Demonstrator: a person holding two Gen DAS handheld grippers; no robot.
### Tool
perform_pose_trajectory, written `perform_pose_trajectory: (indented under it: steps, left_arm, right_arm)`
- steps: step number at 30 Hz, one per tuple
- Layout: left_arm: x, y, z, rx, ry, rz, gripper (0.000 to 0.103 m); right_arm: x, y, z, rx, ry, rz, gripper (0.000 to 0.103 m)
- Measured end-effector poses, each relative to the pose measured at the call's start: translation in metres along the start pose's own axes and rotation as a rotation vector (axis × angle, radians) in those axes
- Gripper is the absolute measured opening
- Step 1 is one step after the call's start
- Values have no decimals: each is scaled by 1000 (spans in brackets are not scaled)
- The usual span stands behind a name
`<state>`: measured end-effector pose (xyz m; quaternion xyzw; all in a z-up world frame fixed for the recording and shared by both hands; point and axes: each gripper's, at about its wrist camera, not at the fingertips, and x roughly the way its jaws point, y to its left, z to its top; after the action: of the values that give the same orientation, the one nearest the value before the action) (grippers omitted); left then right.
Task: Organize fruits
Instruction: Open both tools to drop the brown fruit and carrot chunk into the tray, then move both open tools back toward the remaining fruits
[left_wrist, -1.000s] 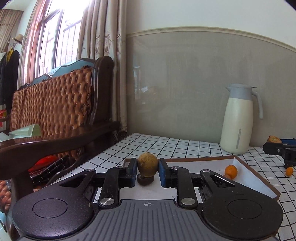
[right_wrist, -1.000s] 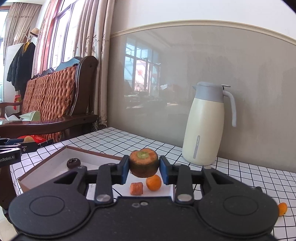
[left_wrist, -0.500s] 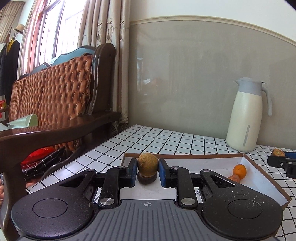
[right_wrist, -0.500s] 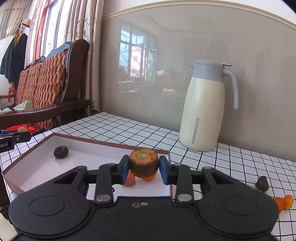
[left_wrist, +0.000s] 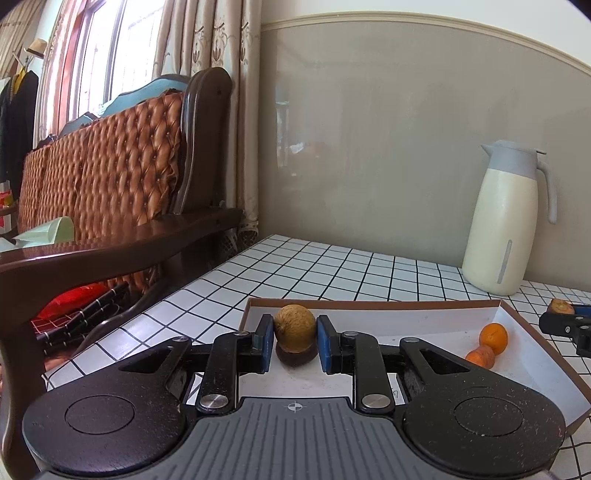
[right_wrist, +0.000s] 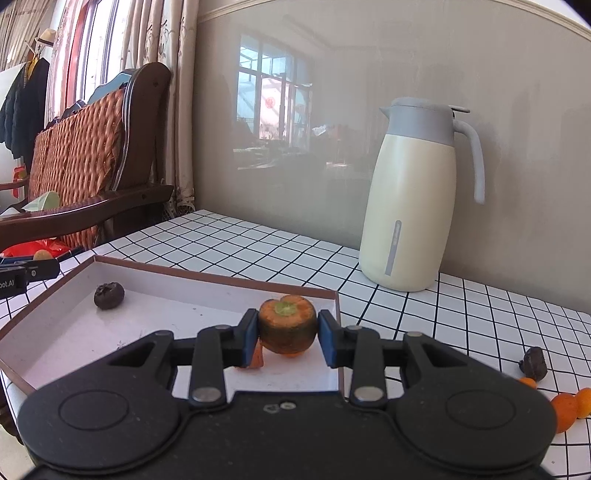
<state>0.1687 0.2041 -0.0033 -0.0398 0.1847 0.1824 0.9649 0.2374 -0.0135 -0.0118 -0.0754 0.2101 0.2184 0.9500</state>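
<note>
Left tongs (left_wrist: 294, 341) clamped on round tan-brown fruit (left_wrist: 294, 326); right tongs (right_wrist: 287, 339) clamped on green-orange persimmon-like fruit (right_wrist: 287, 328), both over shallow white brown-rimmed cardboard tray (right_wrist: 207, 275).

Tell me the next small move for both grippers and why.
Probably lower both and release: the left gripper holds a round tan fruit and the right gripper a green-orange fruit, both above the shallow white cardboard box.

Ahead, a glossy grey wall panel (left_wrist: 369, 147) is seen; to the left, a tufted wooden sofa (left_wrist: 110, 177) is backed by a bright curtained window (left_wrist: 96, 62).
</note>
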Motion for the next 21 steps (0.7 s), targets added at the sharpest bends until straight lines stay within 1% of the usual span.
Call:
perform_pose_trajectory:
  steps: [3, 5, 6, 7, 8, 9, 10, 11, 13, 15, 16, 21]
  left_arm:
    - [6, -1, -1, 5, 23, 3, 25]
    - [8, -2, -1, 6, 25, 3, 25]
    - [9, -3, -1, 10, 19, 5, 25]
    - [9, -4, -2, 16, 13, 17, 27]
    - [9, -4, -3, 17, 6, 28, 61]
    - [6, -4, -4, 15, -11, 49, 88]
    - [2, -4, -5, 18, -43, 58, 103]
    - [0, -4, -4, 26, -58, 53, 103]
    - [1, -2, -3, 17, -52, 55, 103]
    - [4, -1, -4, 16, -33, 51, 103]
    - [4, -1, -5, 20, -26, 51, 103]
    - [1, -3, -6, 33, -37, 43, 103]
  right_arm:
    - [6, -1, 1, 2, 12, 3, 26]
    - [10, -1, 2, 0, 22, 12, 26]
    - [13, -1, 2, -6, 37, 19, 28]
    - [17, 0, 3, -17, 55, 9, 33]
    - [20, 1, 3, -28, 59, -19, 59]
    - [19, 2, 2, -29, 29, -54, 97]
    - [15, 2, -1, -22, -24, -79, 96]
    - [14, 2, -2, -15, -35, -69, 96]
    - [15, 2, 0, -5, -15, -41, 96]
    - [13, 4, -2, -9, -35, -46, 97]
    - [14, 4, -2, -13, -26, -39, 97]
    - [15, 3, 0, 2, -21, -26, 97]
